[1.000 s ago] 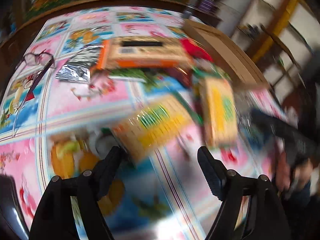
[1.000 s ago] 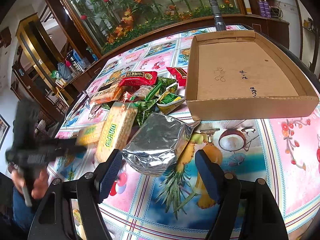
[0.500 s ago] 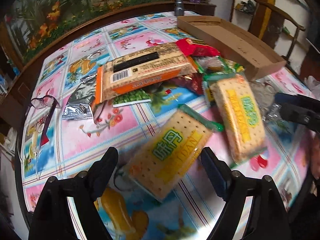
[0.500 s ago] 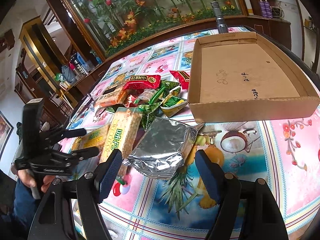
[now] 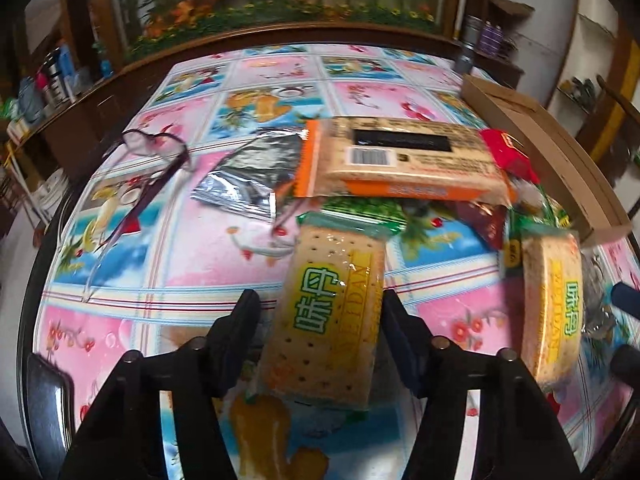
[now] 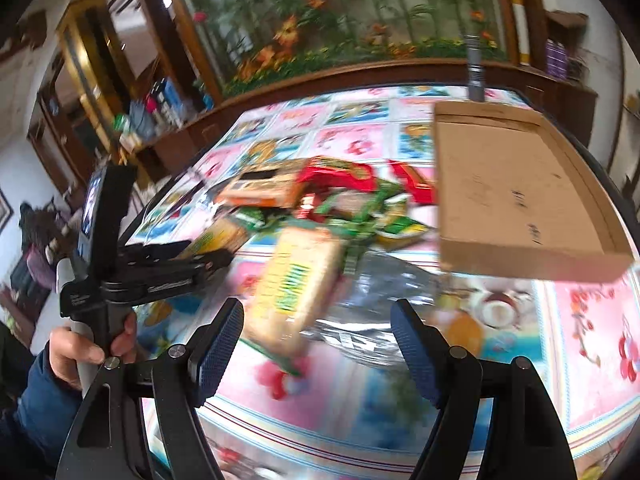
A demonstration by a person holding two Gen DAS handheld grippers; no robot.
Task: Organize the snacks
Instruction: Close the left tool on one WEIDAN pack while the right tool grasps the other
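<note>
A pile of snack packs lies on the colourful tablecloth. My left gripper (image 5: 320, 320) is open, its fingers on either side of a yellow-green cracker pack (image 5: 328, 312); I cannot tell if they touch it. A second cracker pack (image 5: 554, 308) lies to the right, also in the right wrist view (image 6: 294, 284). My right gripper (image 6: 316, 344) is open and empty above that pack and a silver foil bag (image 6: 372, 312). An orange biscuit pack (image 5: 404, 160), red packs (image 6: 340, 172) and green packs (image 6: 360, 216) lie behind. The empty cardboard tray (image 6: 516, 184) stands at right.
Purple glasses (image 5: 156, 160) and a flat silver foil packet (image 5: 256, 176) lie left of the pile. The left gripper and the hand holding it (image 6: 120, 280) show at the left of the right wrist view. A wooden ledge with plants borders the table's far side.
My left gripper moved forward so the near cracker pack now sits between its fingers. My right gripper shifted left, toward the second cracker pack; both views are blurred by motion.
</note>
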